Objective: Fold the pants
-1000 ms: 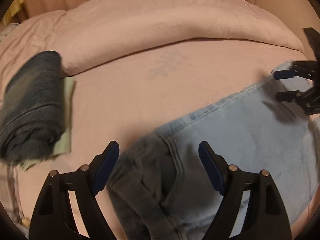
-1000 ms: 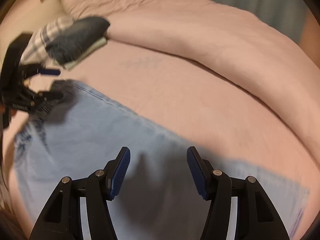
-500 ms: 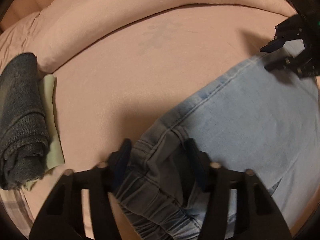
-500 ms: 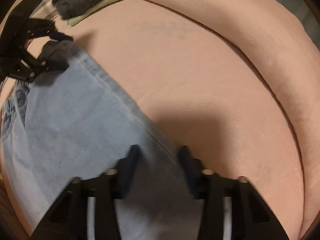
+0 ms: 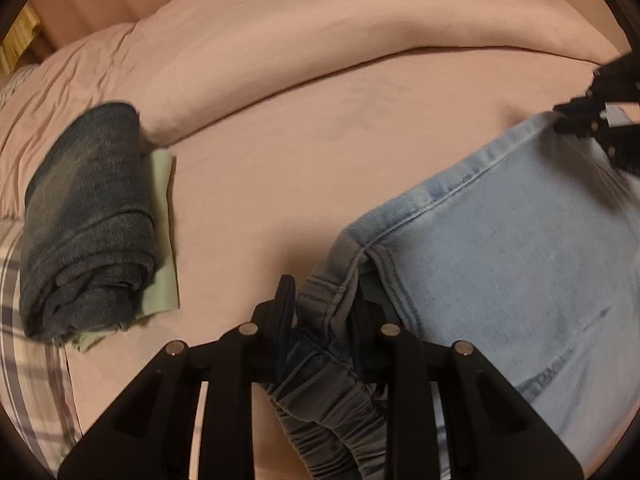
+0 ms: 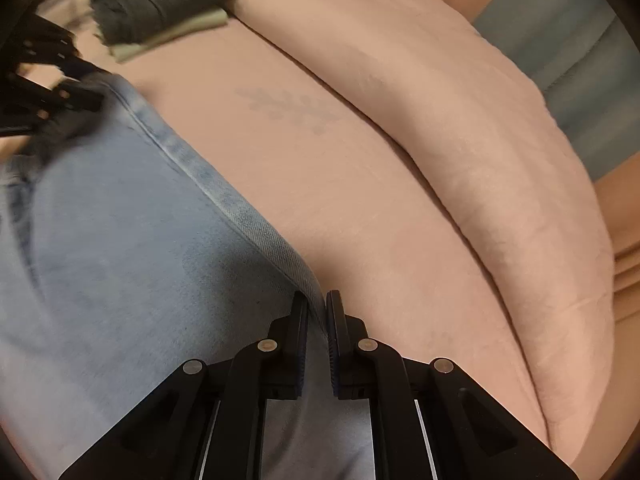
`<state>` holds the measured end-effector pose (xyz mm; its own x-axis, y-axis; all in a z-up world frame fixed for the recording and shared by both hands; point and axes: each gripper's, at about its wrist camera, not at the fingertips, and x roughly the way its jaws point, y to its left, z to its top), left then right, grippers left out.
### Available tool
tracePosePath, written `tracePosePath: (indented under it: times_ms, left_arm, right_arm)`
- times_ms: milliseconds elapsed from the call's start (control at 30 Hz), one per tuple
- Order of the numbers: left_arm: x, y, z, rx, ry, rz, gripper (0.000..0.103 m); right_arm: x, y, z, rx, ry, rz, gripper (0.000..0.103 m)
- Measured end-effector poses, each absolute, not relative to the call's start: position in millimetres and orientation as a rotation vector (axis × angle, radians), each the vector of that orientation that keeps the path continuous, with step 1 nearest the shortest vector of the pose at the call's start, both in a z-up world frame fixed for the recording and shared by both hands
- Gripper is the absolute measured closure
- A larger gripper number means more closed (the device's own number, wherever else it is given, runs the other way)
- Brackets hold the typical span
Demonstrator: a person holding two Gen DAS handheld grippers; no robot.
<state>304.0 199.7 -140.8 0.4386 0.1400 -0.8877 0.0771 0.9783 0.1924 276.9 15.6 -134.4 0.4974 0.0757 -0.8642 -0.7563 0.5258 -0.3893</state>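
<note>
Light blue denim pants [image 5: 500, 248] lie flat on the pink bed sheet [image 5: 300, 160]. In the left wrist view my left gripper [image 5: 322, 292] is closing its jaws on the bunched elastic waistband [image 5: 324, 392], which fills the gap between the pads. In the right wrist view my right gripper [image 6: 316, 300] is shut on the far side seam of the pants [image 6: 120, 240], further down the leg. Each gripper also shows small in the other's view: the right gripper [image 5: 580, 120] at the far right edge and the left gripper [image 6: 60, 88] at the far left.
A folded dark denim garment [image 5: 88, 216] rests on a pale green cloth [image 5: 162, 240] and a plaid cloth [image 5: 24, 360] to the left. A rolled pink duvet [image 5: 320, 32] runs along the back of the bed. Bare sheet lies between the pants and the duvet.
Both grippers went from wide open to closed on the pants: the left on the waistband, the right on the side seam. The right gripper shifted toward the pants' far edge.
</note>
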Motion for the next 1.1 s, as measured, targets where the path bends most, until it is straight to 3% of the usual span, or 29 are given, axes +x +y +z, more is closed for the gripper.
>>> tracePosePath:
  times_ms: [67,233,733,900,1100]
  left_arm:
    - [309.8,192.9,-150.3,0.266,1.142,0.06,0.073]
    - [300.1,192.1,-149.9,0.292,1.122,0.058,0.075]
    - [163.4,155.2,-67.9,0.486,0.819,0.07,0.079]
    - [105.0,138.2,-70.5,0.55,0.736,0.055,0.082]
    - [61.1,126.2,-102.0,0.56,0.755,0.026,0.083]
  right_arm:
    - [281.5,17.0,-150.0,-0.894,0.965,0.559,0.095]
    - [272.8,16.2,-164.8,-0.938,0.984,0.545,0.095]
    - [91.8,-36.8,-48.6,-0.893,0.537,0.48,0.095]
    - [25.1,-49.4,-42.2,-0.888,0.502,0.51,0.095]
    - [19.3,-61.0,-66.6,-0.934,0.533,0.589,0.095]
